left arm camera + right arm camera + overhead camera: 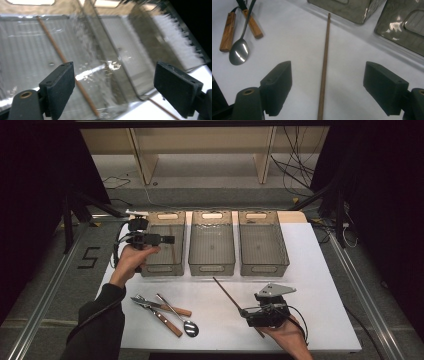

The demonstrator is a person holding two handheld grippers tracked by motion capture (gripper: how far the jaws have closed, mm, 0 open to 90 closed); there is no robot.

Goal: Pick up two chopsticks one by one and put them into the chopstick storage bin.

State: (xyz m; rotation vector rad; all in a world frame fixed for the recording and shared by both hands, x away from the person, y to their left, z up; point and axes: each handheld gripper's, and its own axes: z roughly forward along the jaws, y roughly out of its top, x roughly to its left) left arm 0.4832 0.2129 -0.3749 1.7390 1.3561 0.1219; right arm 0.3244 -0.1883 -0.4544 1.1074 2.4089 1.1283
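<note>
Jaws of the left gripper (167, 239) stand spread and empty over the left bin (163, 251), one chopstick (65, 61) lying inside. Right gripper (327, 83) – jaws also wide – straddles the other chopstick (324, 65) on the tabletop (320, 285), its length running straight ahead between them.

White bench (320, 270); smoky grey translucent bins (211, 245); dark brown stick (324, 62); black tongs (328, 87); silver spoon (238, 51); brown wooden handles (227, 32).
</note>
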